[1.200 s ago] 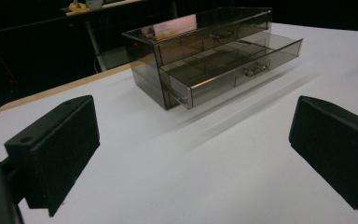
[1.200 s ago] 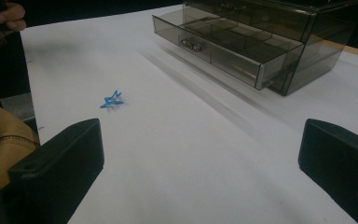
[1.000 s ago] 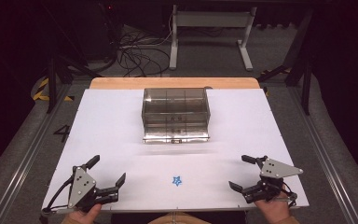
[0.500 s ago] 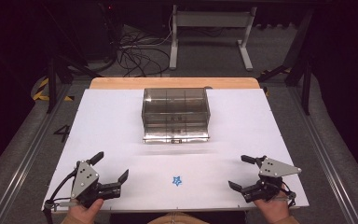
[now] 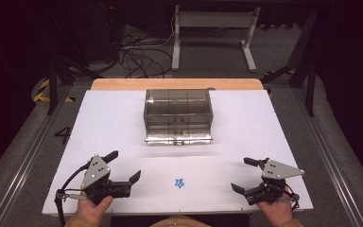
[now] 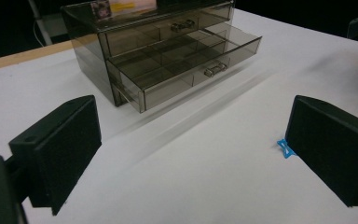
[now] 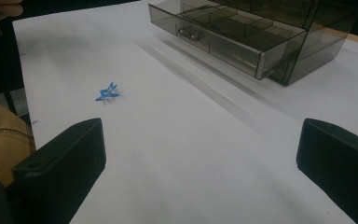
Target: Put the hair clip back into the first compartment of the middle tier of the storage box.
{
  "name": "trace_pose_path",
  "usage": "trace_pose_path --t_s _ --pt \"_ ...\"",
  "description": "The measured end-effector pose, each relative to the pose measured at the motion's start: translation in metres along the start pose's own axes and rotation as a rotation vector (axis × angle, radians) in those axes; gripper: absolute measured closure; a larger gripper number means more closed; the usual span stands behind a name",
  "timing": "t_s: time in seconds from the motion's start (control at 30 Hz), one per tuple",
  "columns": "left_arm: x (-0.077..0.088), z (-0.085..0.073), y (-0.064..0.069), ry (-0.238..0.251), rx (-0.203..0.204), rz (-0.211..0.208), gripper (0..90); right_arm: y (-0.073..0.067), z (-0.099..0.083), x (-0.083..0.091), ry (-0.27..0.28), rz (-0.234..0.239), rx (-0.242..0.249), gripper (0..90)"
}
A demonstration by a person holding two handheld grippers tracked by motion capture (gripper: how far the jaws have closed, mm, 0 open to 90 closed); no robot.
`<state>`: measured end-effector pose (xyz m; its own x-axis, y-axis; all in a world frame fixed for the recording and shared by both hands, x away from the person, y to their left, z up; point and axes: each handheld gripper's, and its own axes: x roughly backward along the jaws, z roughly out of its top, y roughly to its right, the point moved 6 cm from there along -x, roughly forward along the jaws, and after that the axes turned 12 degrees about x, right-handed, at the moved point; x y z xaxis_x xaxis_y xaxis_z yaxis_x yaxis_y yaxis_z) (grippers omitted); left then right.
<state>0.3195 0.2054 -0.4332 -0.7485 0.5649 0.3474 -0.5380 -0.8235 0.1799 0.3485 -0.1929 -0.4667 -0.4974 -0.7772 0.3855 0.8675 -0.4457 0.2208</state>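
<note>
Work looks barely begun: the left gripper (image 5: 124, 169) and right gripper (image 5: 245, 175) sit near the white table's (image 5: 246, 132) front corners, jaws spread wide, holding nothing. Toward the far edge stands the smoky clear-plastic drawer cabinet (image 5: 178, 115), lower drawer (image 6: 186, 65) pulled partway out and untouched; everything seems left to do.

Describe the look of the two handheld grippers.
Both the left gripper and the right gripper are black, each topped by a grey three-cornered plate with small dark holes. Each claw has two flat, blocky black jaws. A black cable trails from the left one.
</note>
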Motion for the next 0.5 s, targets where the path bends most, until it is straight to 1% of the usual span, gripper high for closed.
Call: trace_pose_path --t_s 0.1,0.3,0.4,0.5 --pt "-0.003 0.005 0.004 0.005 0.004 -0.011 4.1 0.0 0.0 0.0 -0.001 0.002 0.0 1.9" --pt "-0.011 0.011 0.014 -0.004 -0.031 -0.026 4.2 0.0 0.0 -0.001 -0.001 0.004 0.0 2.0" --pt "-0.015 0.013 0.02 -0.006 -0.03 -0.042 4.3 0.0 0.0 -0.001 -0.001 0.006 -0.001 2.0" --pt "-0.019 0.015 0.025 -0.011 -0.04 -0.054 4.3 0.0 0.0 -0.001 -0.002 0.008 -0.001 2.1"
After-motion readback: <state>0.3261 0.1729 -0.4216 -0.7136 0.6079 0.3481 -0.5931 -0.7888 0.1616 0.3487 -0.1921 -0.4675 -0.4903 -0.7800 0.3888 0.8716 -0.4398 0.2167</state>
